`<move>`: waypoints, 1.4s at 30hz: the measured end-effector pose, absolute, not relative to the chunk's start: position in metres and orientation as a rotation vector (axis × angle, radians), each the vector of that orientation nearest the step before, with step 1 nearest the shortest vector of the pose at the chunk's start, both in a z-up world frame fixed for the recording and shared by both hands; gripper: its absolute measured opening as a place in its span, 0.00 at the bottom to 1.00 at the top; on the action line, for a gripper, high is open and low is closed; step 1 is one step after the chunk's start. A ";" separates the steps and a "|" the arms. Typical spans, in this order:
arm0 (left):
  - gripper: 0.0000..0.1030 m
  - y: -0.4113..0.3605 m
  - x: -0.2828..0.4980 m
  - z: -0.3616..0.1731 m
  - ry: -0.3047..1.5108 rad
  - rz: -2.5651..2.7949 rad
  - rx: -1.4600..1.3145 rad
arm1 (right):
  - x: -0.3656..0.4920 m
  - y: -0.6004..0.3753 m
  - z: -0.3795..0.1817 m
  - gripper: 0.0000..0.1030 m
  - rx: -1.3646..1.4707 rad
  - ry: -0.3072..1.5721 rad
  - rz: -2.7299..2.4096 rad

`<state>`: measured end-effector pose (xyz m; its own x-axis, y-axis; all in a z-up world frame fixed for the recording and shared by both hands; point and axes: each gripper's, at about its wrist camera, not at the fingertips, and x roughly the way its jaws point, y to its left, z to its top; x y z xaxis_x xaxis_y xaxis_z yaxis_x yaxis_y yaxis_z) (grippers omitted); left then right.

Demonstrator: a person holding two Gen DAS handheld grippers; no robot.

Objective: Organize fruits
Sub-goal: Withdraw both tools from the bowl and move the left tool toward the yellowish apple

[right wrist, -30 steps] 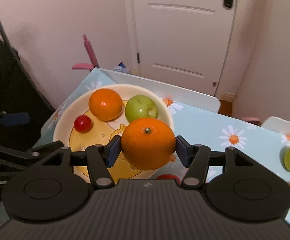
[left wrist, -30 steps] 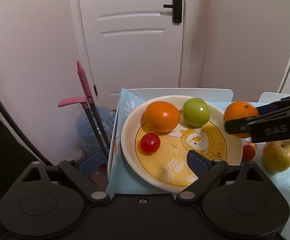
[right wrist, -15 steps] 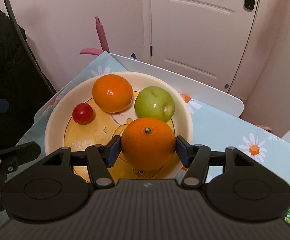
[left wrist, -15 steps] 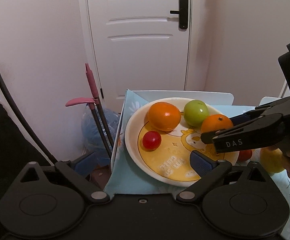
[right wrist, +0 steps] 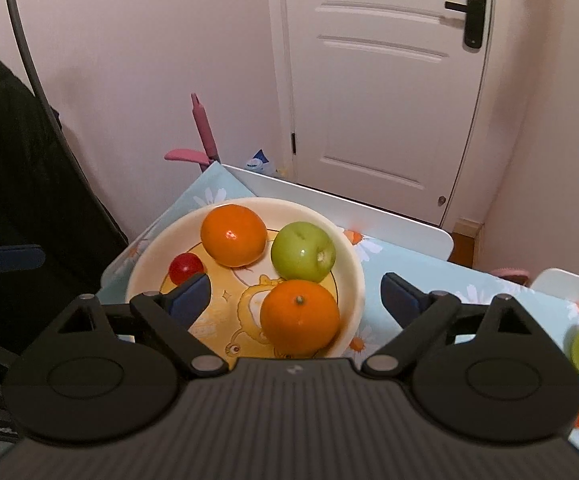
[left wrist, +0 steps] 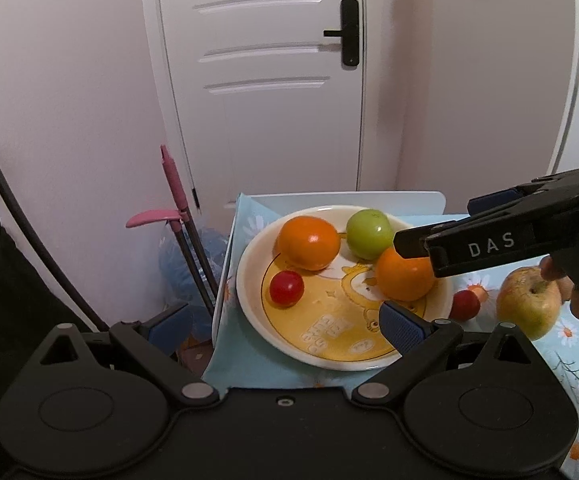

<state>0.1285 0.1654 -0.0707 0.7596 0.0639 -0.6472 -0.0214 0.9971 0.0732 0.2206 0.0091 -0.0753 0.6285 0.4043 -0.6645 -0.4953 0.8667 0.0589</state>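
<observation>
Four fruits sit on the plate, right claw (right wrist: 295, 294) spread wide around the nearer orange.

Counter (right wrist: 417, 256) carries the plate (right wrist: 353, 272) just ahead of both claws; the nearer orange (right wrist: 299, 317) rests on it between the right claw's parted fingers, free of both, with the far orange (right wrist: 233, 235), green apple (right wrist: 302, 252) and cherry tomato (right wrist: 185, 268) beyond. Left claw (left wrist: 285, 322) hangs open, empty. Pulling back carelessly, a finger could nudge the orange over the rim.
</observation>
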 end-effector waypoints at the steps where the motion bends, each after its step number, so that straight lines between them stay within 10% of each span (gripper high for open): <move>1: 0.98 0.165 0.128 -0.069 0.704 0.039 0.061 | 0.217 0.007 -0.072 1.00 -0.127 0.724 0.513; 42: 0.98 -0.011 0.108 -0.057 0.658 -0.063 0.075 | 0.147 -0.263 -0.067 1.00 -0.035 0.717 0.248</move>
